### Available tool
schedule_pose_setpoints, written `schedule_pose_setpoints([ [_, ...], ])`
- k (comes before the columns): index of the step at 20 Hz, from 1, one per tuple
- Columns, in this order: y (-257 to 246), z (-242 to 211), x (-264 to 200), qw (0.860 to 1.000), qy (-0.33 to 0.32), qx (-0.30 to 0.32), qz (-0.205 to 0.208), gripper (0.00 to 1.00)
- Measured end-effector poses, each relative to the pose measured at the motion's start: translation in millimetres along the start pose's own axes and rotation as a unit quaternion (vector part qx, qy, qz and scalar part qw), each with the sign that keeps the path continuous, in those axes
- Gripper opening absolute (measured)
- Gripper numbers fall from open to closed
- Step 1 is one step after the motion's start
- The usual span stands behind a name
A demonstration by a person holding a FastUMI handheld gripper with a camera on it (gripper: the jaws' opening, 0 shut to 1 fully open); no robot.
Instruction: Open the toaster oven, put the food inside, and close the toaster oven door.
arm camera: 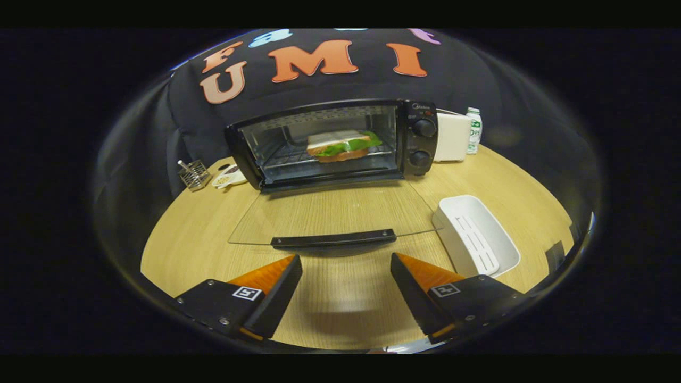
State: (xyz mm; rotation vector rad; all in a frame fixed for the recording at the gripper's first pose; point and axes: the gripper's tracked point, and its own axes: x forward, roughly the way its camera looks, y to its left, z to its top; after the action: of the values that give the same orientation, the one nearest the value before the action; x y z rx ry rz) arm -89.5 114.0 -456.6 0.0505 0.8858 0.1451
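Observation:
A black toaster oven (420,139) stands at the back of the wooden table (181,239). Its glass door (330,213) lies folded down flat toward me, with the dark door handle (333,240) at its near edge. A sandwich (343,144) with green lettuce rests on the wire rack inside the oven. My gripper (346,266) is open, its two fingers spread wide with nothing between them. The fingertips sit just short of the door handle, one to each side of it.
A white rectangular tray (479,234) lies on the table to the right of the open door. A small wire holder (194,174) and a round dish (229,176) sit left of the oven. A white box (452,137) and a small bottle (473,130) stand to its right.

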Motion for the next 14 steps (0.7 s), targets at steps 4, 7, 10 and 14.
schedule_pose_setpoints([
  [4, 2.9, -14.2, 6.4, 0.999, 0.033, -0.028, -0.004, 0.99],
  [7, 7.9, -20.2, 18.1, 0.998, 0.056, -0.035, -0.002, 0.99],
  [10, 11.3, -20.1, 26.2, 0.997, 0.062, -0.045, -0.003, 0.99],
  [14, 11.1, -12.7, 37.6, 0.997, 0.059, -0.055, -0.010, 1.00],
])
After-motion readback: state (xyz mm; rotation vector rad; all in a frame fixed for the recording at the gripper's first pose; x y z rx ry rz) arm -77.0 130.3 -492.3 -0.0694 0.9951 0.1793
